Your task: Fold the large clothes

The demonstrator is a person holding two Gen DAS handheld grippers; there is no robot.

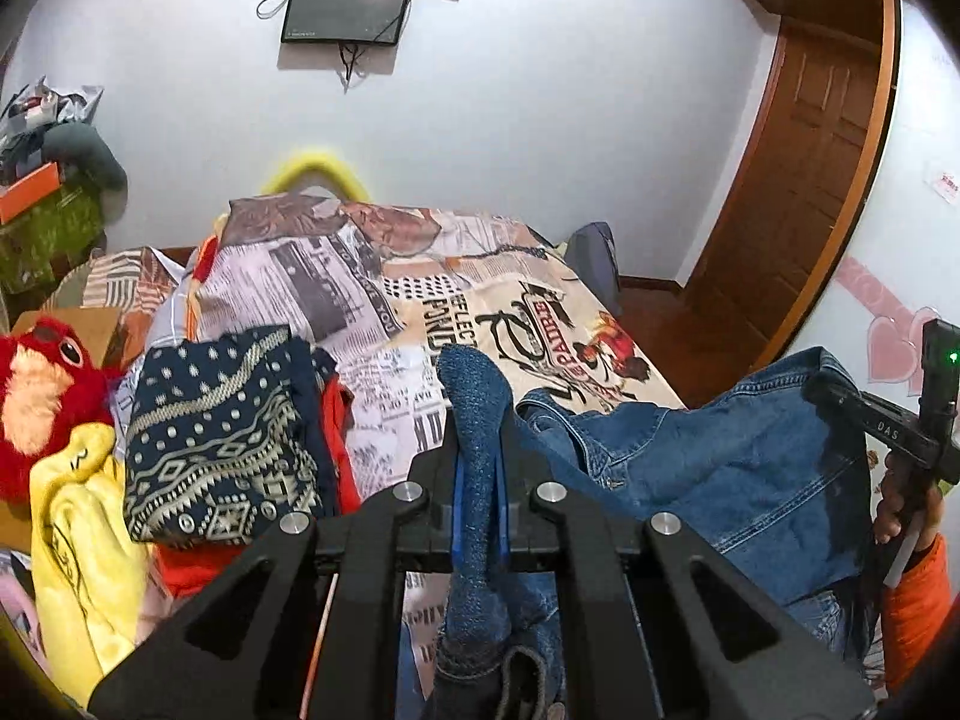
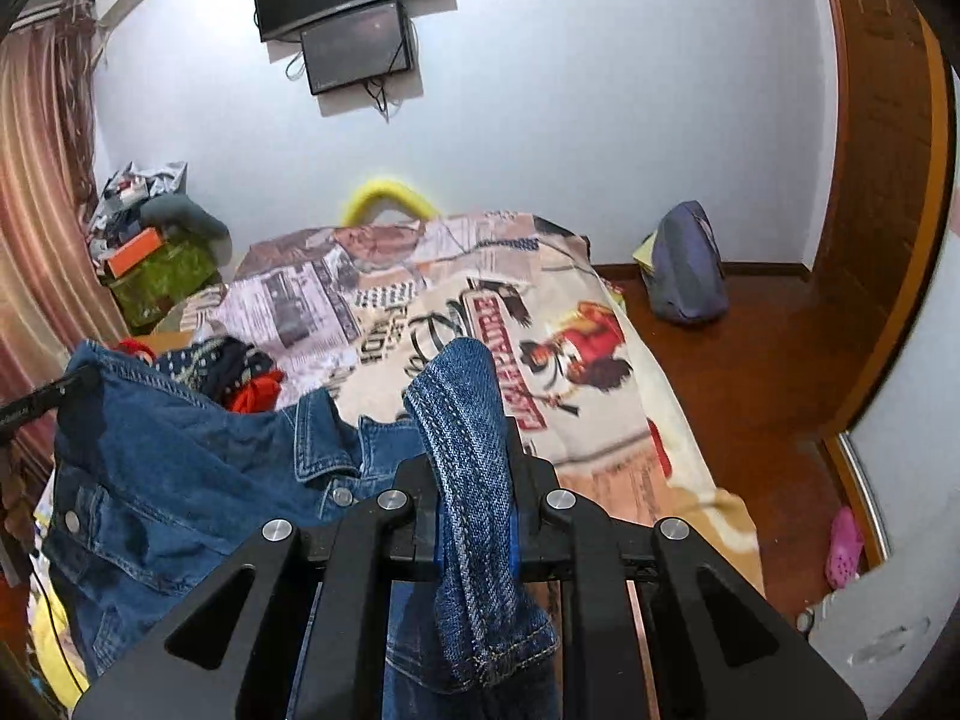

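Observation:
A blue denim jacket (image 1: 708, 468) hangs stretched between my two grippers above the bed. My left gripper (image 1: 477, 438) is shut on one edge of the jacket, a fold of denim sticking up between its fingers. My right gripper (image 2: 471, 438) is shut on another edge of the denim jacket (image 2: 180, 480), with a stitched hem standing up between its fingers. The right gripper also shows at the right edge of the left wrist view (image 1: 900, 420). The jacket's collar and buttons face the right wrist camera.
The bed (image 2: 600, 420) has a newspaper-print cover. On its left side lie a folded navy patterned garment (image 1: 222, 438), a yellow cloth (image 1: 84, 540) and a red plush toy (image 1: 42, 390). A backpack (image 2: 684, 264) and pink shoe (image 2: 843, 546) sit on the wooden floor. A door (image 1: 822, 150) stands right.

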